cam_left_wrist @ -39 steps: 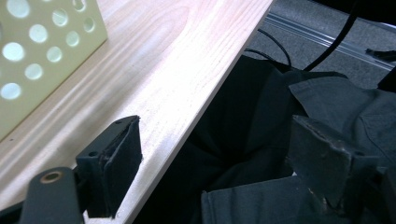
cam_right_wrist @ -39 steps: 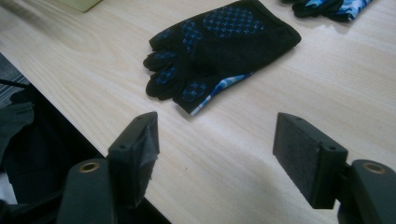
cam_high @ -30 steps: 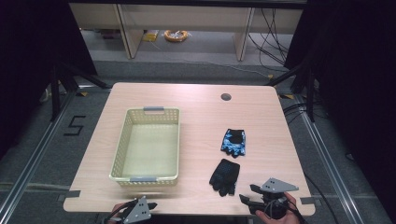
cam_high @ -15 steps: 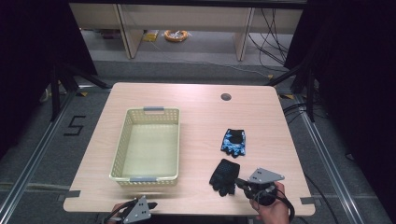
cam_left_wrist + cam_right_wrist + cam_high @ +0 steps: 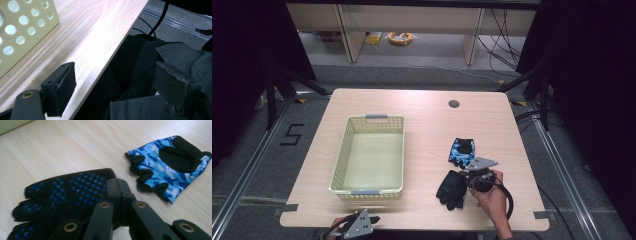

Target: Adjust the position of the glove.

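Note:
A black glove with blue dots [image 5: 451, 188] [image 5: 62, 195] lies flat near the table's front right. Just beyond it rests a blue camouflage fingerless glove [image 5: 462, 150] [image 5: 170, 162]. My right gripper [image 5: 466, 181] [image 5: 121, 186] is at the black glove's cuff edge, jaws pressed together and apparently pinching that edge. My left gripper [image 5: 372, 219] [image 5: 115, 77] hangs open at the table's front edge, one jaw over the wood, the other over dark clothing, nothing between them.
A pale yellow perforated basket [image 5: 339, 160] [image 5: 25, 30] stands empty on the left half of the wooden table [image 5: 422, 115]. A cable hole [image 5: 454, 104] sits at the back right. Shelving and cables lie on the floor behind.
My right gripper moved forward from the table's front edge to the black glove and closed at its cuff. The left gripper stayed put.

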### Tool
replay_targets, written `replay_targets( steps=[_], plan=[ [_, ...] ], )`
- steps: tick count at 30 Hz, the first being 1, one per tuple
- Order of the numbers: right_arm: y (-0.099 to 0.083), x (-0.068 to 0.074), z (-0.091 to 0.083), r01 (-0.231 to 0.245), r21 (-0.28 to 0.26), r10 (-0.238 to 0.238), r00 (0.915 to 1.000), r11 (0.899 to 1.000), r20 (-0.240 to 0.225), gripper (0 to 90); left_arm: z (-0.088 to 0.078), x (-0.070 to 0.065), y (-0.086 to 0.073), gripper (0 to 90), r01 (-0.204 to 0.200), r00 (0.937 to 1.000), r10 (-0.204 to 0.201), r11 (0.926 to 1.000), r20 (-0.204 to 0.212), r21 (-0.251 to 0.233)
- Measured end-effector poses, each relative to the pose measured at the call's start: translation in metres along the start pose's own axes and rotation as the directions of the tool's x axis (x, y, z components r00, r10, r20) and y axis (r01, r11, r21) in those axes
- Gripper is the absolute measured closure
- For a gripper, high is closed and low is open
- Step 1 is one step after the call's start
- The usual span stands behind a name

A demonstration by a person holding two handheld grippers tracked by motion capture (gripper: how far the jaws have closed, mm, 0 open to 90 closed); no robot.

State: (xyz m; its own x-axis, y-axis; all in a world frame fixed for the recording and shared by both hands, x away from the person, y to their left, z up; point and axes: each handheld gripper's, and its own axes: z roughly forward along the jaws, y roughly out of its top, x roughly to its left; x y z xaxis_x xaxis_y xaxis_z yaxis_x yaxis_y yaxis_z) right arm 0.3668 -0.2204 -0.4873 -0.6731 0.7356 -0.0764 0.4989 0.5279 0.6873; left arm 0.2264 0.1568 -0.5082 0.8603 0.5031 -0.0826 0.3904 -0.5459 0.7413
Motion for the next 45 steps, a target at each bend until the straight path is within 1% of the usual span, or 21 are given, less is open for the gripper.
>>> replay_targets(
  steps=[2,14,16,18,19,20,21,22,23,25,27,28,29,30,33,34,36,37,39,43,45],
  plan=[
    [0.000,-0.001,0.002,-0.005,0.000,0.005,1.0000,1.000,0.000,90.0,0.000,-0.002,0.000,17.6,0.012,0.9999,-0.012,0.9999,0.009,-0.011],
    [-0.005,-0.001,0.010,0.012,0.060,-0.011,0.9999,0.998,-0.009,90.0,0.000,-0.001,0.000,17.6,-0.013,0.9999,0.013,0.9999,-0.006,0.004],
    [-0.006,-0.003,0.008,0.010,0.070,-0.010,0.9999,0.998,-0.009,90.0,0.000,-0.002,0.000,17.6,0.011,0.9999,-0.011,0.9999,0.009,-0.009],
    [-0.008,-0.002,0.006,-0.012,0.074,0.012,0.9999,0.997,0.001,90.0,-0.001,0.001,0.000,17.6,-0.011,0.9999,0.011,0.9999,0.001,0.011],
    [-0.011,-0.001,0.001,-0.045,0.084,0.046,0.9989,0.995,-0.004,90.0,-0.001,-0.001,0.000,17.6,0.009,1.0000,-0.009,0.9999,0.003,-0.011],
    [-0.011,-0.001,0.001,-0.045,0.084,0.046,0.9989,0.995,-0.004,90.0,-0.001,-0.001,0.000,17.6,0.009,1.0000,-0.009,0.9999,0.003,-0.011],
    [-0.014,0.000,0.001,-0.060,0.056,0.059,0.9982,0.997,0.005,90.0,-0.001,-0.002,0.000,17.6,0.008,0.9999,-0.008,0.9999,0.008,-0.008],
    [-0.020,0.001,-0.007,-0.113,0.086,0.115,0.9932,0.990,-0.019,90.0,-0.001,-0.002,0.000,17.6,0.007,0.9999,-0.007,1.0000,0.011,-0.007],
    [-0.024,0.002,-0.010,-0.137,0.072,0.138,0.9902,0.988,-0.018,90.0,-0.001,-0.002,0.000,17.5,0.007,0.9999,-0.007,1.0000,0.011,-0.007],
    [-0.027,0.004,-0.010,-0.156,0.049,0.156,0.9877,0.987,-0.011,90.0,0.000,-0.002,0.000,17.4,0.005,0.9999,-0.005,1.0000,0.012,-0.007],
    [-0.033,0.003,-0.018,-0.160,0.072,0.161,0.9868,0.985,-0.014,90.0,-0.001,-0.001,0.000,17.4,-0.007,1.0000,0.007,1.0000,0.004,0.005],
    [-0.034,0.006,-0.022,-0.194,0.078,0.196,0.9805,0.978,-0.015,90.0,0.000,-0.002,-0.001,17.4,0.009,0.9998,-0.009,0.9999,0.017,-0.007],
    [-0.042,0.008,-0.026,-0.195,0.037,0.195,0.9807,0.980,-0.008,90.0,-0.001,-0.002,-0.001,17.4,0.010,0.9999,-0.010,0.9999,0.012,-0.010],
    [-0.043,0.008,-0.029,-0.189,0.058,0.190,0.9818,0.980,-0.010,90.0,-0.001,-0.002,-0.001,17.5,0.006,1.0000,-0.005,0.9999,0.005,-0.011],
    [-0.049,0.009,-0.034,-0.187,0.038,0.188,0.9822,0.982,-0.014,90.0,-0.001,-0.002,-0.001,17.4,0.007,0.9999,-0.007,0.9999,0.012,-0.010],
    [-0.050,0.011,-0.038,-0.208,0.056,0.209,0.9776,0.977,-0.020,90.0,-0.001,-0.002,0.000,17.5,0.005,0.9999,-0.005,0.9999,0.016,-0.010],
    [-0.057,0.015,-0.043,-0.200,0.024,0.200,0.9797,0.979,-0.005,90.0,0.000,-0.002,0.000,17.5,-0.003,0.9998,0.003,1.0000,0.021,0.000],
    [-0.058,0.016,-0.047,-0.208,0.059,0.209,0.9777,0.976,-0.016,90.0,0.000,-0.002,0.000,17.5,-0.004,0.9999,0.004,1.0000,0.016,0.003],
    [-0.060,0.018,-0.049,-0.211,0.056,0.212,0.9770,0.976,-0.022,90.0,0.000,-0.001,0.000,17.5,-0.012,0.9999,0.012,0.9999,-0.003,0.005],
    [-0.063,0.028,-0.055,-0.186,0.076,0.187,0.9823,0.980,-0.005,90.0,-0.001,-0.002,0.000,17.5,-0.003,0.9998,0.003,1.0000,0.017,-0.005],
    [-0.064,0.033,-0.057,-0.166,0.074,0.168,0.9855,0.983,-0.024,90.0,0.000,-0.002,0.000,17.5,-0.008,0.9999,0.008,1.0000,0.010,0.005]
  ],
)
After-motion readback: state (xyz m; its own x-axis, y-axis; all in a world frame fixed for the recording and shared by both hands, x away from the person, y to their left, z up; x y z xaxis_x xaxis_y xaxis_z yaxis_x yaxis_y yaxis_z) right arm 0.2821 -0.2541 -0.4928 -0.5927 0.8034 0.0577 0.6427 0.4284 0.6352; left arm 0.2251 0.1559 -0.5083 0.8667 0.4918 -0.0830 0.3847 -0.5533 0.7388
